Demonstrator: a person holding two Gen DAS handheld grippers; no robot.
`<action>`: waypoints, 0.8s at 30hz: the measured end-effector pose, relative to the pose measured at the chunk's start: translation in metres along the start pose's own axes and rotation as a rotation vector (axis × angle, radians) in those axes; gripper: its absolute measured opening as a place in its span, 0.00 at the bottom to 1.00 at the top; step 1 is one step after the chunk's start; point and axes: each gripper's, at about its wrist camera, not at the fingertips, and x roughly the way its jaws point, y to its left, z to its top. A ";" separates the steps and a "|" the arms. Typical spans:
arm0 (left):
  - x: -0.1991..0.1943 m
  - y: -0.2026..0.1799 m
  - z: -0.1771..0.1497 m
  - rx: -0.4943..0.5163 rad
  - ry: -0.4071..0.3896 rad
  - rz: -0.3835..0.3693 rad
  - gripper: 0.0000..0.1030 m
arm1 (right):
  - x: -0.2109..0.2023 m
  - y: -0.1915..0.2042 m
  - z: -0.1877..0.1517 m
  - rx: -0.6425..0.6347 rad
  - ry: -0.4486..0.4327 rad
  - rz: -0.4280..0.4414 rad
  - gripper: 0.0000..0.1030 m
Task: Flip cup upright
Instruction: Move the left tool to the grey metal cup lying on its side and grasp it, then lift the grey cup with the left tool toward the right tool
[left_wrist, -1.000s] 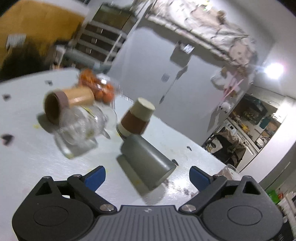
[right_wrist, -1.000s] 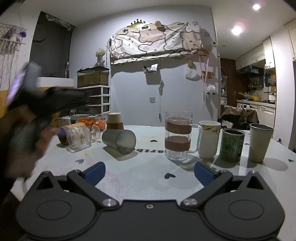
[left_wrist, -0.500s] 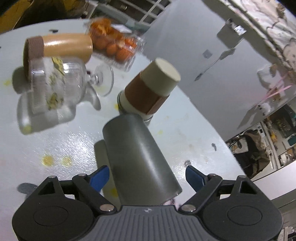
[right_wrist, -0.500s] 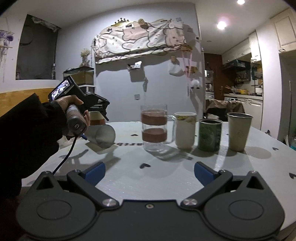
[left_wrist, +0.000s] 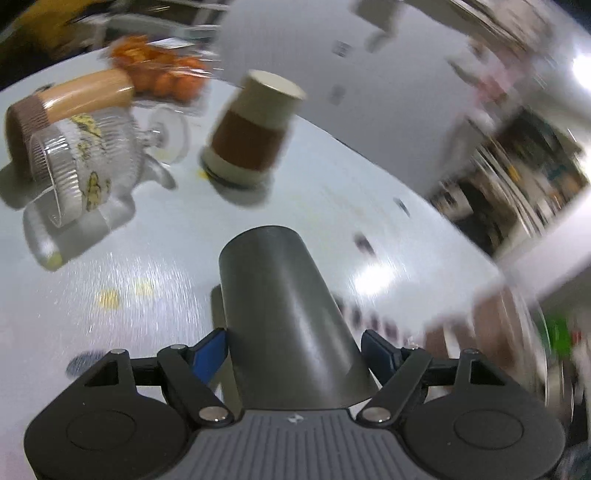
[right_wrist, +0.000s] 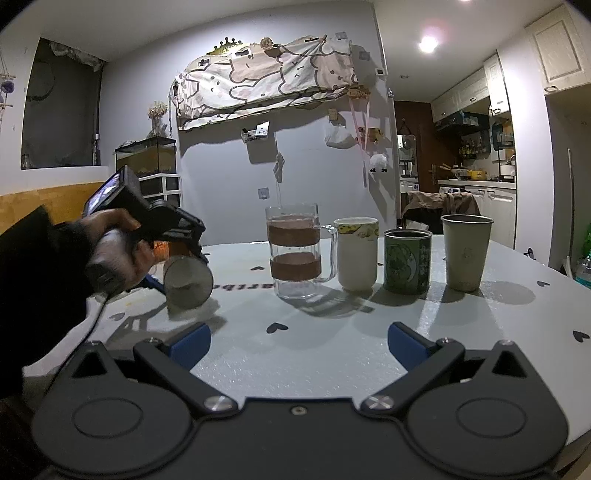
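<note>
Your left gripper (left_wrist: 293, 349) had its blue-padded fingers (left_wrist: 208, 352) on either side of the grey metal tumbler (left_wrist: 288, 314), which lay on its side on the white table (left_wrist: 110, 266) with its wide mouth toward you and its base pointing away. The left pad sat against the tumbler's wall; the right pad was just beside the wall, so I cannot tell whether the jaws had clamped it. From your right wrist view the same tumbler (right_wrist: 188, 282) showed low at the table's left, its open mouth facing the camera, with your left hand (right_wrist: 114, 254) on the handle above it. Your right gripper (right_wrist: 297, 341) hung released over bare tabletop, jaws spread wide and grasping nothing.

Farther off on the left, a ribbed clear glass goblet (left_wrist: 74, 162) lay on its side, touching a tan cylinder cup with a brown band (left_wrist: 66, 107) that was also tipped over. Beyond the tumbler, a paper cup with a brown sleeve (left_wrist: 255, 129) stood upside down. At the far edge sat a clear box of orange fruit (left_wrist: 162, 72).

To the right stood a glass mug with brown bands (right_wrist: 295, 251), a white mug (right_wrist: 356, 253), a green patterned cup (right_wrist: 406, 260) and a pale tapered tumbler (right_wrist: 465, 251), all upright in a row.
</note>
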 end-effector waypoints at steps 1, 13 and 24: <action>-0.006 -0.003 -0.010 0.051 0.015 -0.015 0.77 | 0.000 0.000 0.001 0.002 -0.003 -0.001 1.00; -0.075 -0.022 -0.110 0.493 0.173 -0.184 0.75 | 0.001 -0.013 0.013 0.063 -0.023 -0.013 1.00; -0.087 -0.032 -0.134 0.644 0.113 -0.148 0.90 | 0.053 -0.010 0.044 0.101 0.070 0.090 1.00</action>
